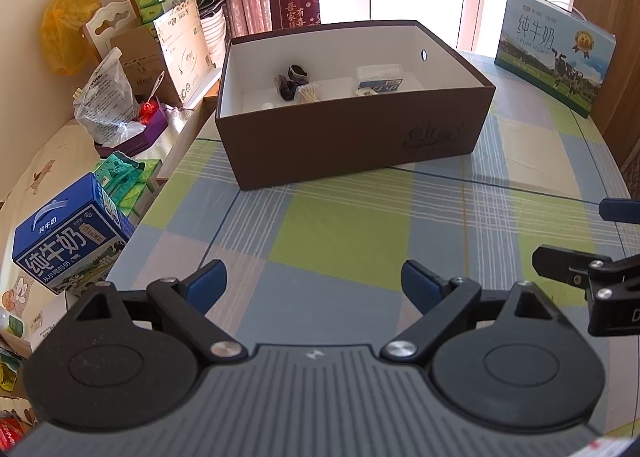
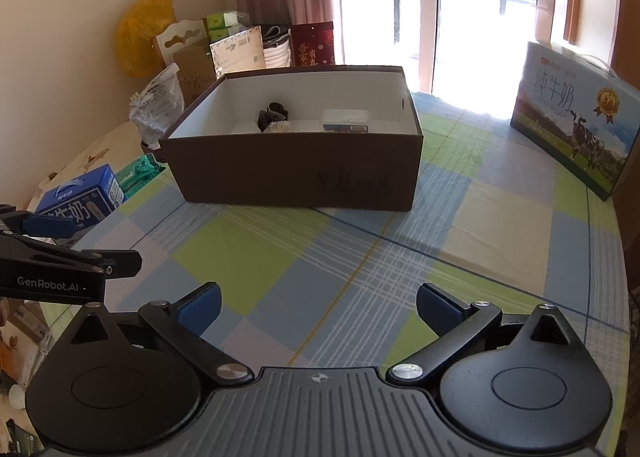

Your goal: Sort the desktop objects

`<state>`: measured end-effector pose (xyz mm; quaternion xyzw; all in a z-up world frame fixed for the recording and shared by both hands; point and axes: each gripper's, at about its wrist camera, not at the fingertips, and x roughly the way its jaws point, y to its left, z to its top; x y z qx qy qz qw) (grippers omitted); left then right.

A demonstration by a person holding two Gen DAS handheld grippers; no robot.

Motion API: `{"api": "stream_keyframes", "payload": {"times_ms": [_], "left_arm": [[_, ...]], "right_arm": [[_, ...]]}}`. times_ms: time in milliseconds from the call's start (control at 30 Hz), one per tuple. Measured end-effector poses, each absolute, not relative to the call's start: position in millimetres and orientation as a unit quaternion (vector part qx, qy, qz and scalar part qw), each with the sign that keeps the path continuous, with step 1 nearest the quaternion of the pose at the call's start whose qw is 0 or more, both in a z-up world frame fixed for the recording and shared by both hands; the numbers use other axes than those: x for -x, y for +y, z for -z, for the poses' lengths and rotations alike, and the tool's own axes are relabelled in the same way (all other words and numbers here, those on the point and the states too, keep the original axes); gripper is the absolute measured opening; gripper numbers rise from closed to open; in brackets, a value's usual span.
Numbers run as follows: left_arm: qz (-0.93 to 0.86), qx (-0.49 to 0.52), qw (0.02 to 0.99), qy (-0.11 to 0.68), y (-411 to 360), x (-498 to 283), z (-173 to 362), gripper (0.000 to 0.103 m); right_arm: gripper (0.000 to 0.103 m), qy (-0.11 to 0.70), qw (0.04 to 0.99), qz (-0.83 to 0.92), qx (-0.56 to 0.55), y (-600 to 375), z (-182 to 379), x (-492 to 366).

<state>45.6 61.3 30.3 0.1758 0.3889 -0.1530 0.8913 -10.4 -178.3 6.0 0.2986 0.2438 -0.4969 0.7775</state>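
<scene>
A brown open box (image 1: pixel 352 145) with a white inside stands on the checked tablecloth; it also shows in the right wrist view (image 2: pixel 296 173). Inside lie a dark bundle (image 1: pixel 290 83), a bunch of cotton swabs (image 1: pixel 309 93) and a white and blue packet (image 1: pixel 378 81). The dark bundle (image 2: pixel 273 115) and the packet (image 2: pixel 346 121) also show in the right wrist view. My left gripper (image 1: pixel 314 285) is open and empty above the cloth, well short of the box. My right gripper (image 2: pixel 318 307) is open and empty too, beside the left one.
A milk carton (image 1: pixel 554 53) stands at the table's far right. Beyond the left table edge is a blue milk carton (image 1: pixel 68 241), green packs (image 1: pixel 124 177), bags and cardboard boxes. The right gripper's fingers (image 1: pixel 568 265) show at the right edge of the left wrist view.
</scene>
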Motion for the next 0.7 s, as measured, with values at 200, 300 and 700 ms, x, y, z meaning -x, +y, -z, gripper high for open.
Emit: {"api": "stream_keyframes", "payload": {"times_ms": [200, 300, 700], "left_arm": [[0.156, -0.181, 0.887, 0.395, 57.1, -47.4, -25.0, 0.092], [0.157, -0.184, 0.886, 0.395, 54.1, -50.2, -23.4, 0.092], [0.17, -0.192, 0.88, 0.4, 49.1, -63.3, -19.2, 0.092]], "right_arm": [[0.101, 0.254, 0.775, 0.494, -0.301, -178.1, 1.5, 11.1], [0.101, 0.256, 0.775, 0.494, -0.301, -180.3, 2.5, 11.5], [0.101, 0.258, 0.771, 0.497, -0.304, -190.3, 4.2, 10.3]]}}
